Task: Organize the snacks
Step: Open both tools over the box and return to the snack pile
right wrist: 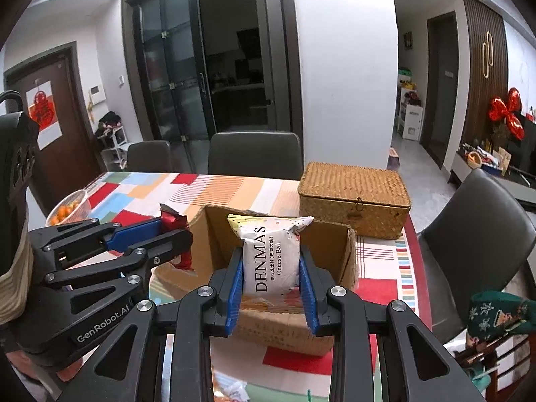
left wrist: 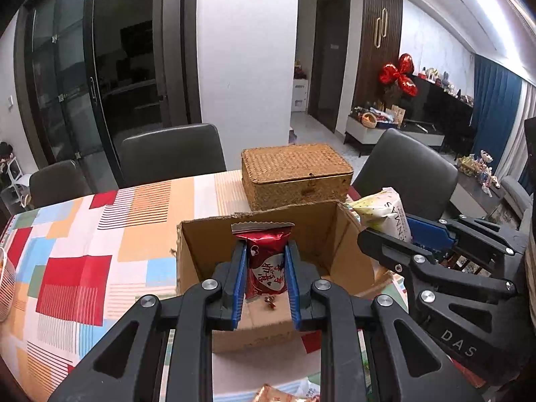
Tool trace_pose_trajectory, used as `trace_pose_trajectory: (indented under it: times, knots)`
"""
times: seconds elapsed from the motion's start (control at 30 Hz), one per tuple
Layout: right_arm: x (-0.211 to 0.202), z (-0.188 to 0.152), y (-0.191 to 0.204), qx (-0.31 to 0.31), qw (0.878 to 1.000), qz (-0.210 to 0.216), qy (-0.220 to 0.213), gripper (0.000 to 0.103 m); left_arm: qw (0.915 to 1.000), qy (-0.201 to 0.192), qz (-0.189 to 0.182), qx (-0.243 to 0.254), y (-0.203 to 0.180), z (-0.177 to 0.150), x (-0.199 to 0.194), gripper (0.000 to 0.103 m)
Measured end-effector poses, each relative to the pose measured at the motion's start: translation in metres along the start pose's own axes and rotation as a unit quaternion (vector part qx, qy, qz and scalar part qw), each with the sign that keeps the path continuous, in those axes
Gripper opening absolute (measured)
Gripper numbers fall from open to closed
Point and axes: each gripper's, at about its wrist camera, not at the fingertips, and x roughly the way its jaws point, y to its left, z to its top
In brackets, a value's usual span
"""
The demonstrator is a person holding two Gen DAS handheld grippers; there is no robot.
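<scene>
Left gripper [left wrist: 266, 278] fingers clamped on upright red packet [left wrist: 266, 261], right gripper [right wrist: 271, 283] fingers clamped on upright white packet [right wrist: 272, 254], over cardboard box [left wrist: 321, 231]

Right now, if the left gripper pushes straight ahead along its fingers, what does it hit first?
Probably the far inner wall of the cardboard box. The left gripper, shut on the red snack packet, points into the open box, so the packet's top edge would likely touch first. The wicker box sits behind. Depth is unclear.
</scene>
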Motion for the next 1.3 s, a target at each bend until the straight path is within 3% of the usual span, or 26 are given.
trace_pose_trajectory:
  times: [0.03,0.1,0.17,0.3,0.4,0.57,0.7,0.9,1.3]
  knots:
    - [0.004,0.003,-0.001,0.000,1.000,-0.001,0.003,0.032,1.0000,0.003,0.004,0.000,0.001,0.003,0.004,0.025]
    - [0.014,0.010,-0.004,0.003,1.000,0.000,0.011,0.033,0.9997,0.003,0.023,0.004,0.003,0.006,0.008,0.041]
    - [0.022,0.012,-0.009,0.011,1.000,0.002,0.024,0.047,0.9995,-0.002,0.032,0.003,0.006,0.003,0.006,0.043]
    - [0.019,0.006,-0.016,0.030,0.999,-0.011,0.021,0.048,0.9989,-0.011,0.044,0.009,0.006,-0.010,-0.009,0.053]
    - [0.006,-0.004,-0.014,0.022,0.999,-0.022,0.009,0.049,0.9979,-0.022,0.052,0.031,-0.002,-0.024,-0.026,0.055]
    - [-0.028,-0.028,-0.004,0.000,0.999,-0.028,-0.022,0.061,0.9961,-0.036,0.055,0.059,-0.020,-0.053,-0.052,0.058]
    - [-0.049,-0.048,0.003,-0.013,0.999,-0.026,-0.033,0.061,0.9953,-0.038,0.052,0.072,-0.034,-0.074,-0.068,0.061]
    - [-0.075,-0.082,0.007,-0.017,0.999,-0.022,-0.026,0.062,0.9966,-0.027,0.032,0.070,-0.051,-0.107,-0.085,0.064]
    - [-0.096,-0.152,0.009,-0.027,0.998,-0.053,0.009,0.064,0.9939,0.018,0.043,0.100,-0.070,-0.180,-0.091,0.070]
